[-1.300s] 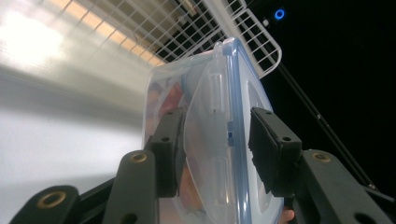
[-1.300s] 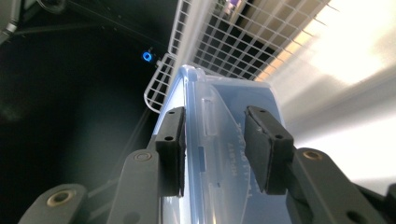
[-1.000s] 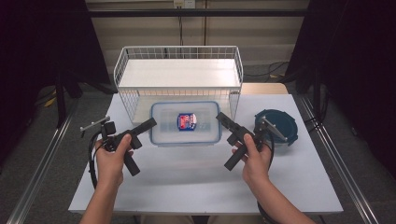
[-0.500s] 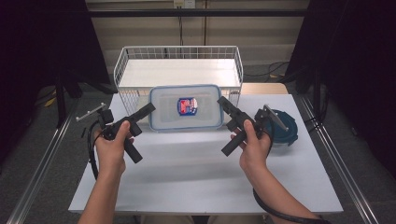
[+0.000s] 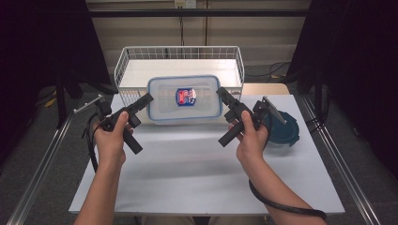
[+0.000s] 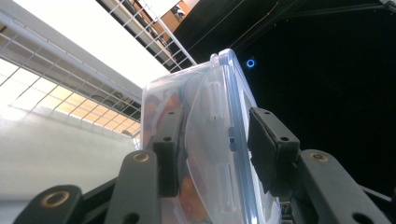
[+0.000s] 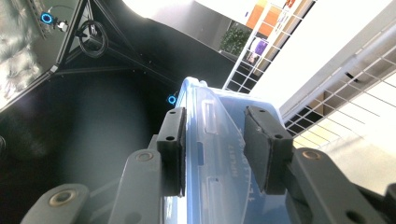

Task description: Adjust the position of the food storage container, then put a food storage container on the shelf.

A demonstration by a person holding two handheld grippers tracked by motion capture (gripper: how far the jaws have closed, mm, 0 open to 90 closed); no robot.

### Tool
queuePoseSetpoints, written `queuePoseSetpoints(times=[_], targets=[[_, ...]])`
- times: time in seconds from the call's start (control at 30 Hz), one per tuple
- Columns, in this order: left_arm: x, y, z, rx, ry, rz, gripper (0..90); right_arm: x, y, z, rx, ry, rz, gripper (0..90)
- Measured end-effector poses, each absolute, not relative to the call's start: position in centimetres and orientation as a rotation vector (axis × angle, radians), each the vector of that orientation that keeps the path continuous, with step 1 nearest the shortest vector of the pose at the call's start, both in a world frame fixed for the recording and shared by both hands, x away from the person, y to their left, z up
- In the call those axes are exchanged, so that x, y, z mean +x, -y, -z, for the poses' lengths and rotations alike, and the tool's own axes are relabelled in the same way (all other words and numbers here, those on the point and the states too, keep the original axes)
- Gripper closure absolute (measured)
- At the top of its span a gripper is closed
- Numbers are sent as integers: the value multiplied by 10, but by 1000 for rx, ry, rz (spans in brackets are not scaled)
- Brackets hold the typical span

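We see the clear lidded container [image 5: 184,99] at frame centre, left claw [image 5: 148,99] and right claw [image 5: 220,93] each clamping an end, contents blurred, perhaps food, wire basket [image 5: 178,61] partly hidden behind.

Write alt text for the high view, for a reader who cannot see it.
A person's two grippers, the left gripper and right gripper, clamp the ends of a clear blue-rimmed container, held above the white table before a wire basket. A dark round lid lies at right.

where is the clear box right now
In the high view the box is at centre, gripped at its ends by the left tool and right tool, in front of the wire basket.
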State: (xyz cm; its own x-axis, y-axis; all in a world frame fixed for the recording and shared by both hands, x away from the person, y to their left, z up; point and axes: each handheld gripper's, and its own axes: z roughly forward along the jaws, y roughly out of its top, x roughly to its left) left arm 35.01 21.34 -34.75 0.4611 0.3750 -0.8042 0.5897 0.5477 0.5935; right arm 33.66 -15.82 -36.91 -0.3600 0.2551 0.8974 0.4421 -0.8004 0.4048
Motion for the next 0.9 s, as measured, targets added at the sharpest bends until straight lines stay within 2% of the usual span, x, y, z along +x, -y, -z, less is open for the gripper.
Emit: queuePoseSetpoints(times=[0.43,0.9], targets=[[374,-220,338,1023,-1142,170,577,360,150,350,-1694,941,2335,611],[401,-219,325,980,-1153,164,586,384,146,344,-1726,908,2345,612]])
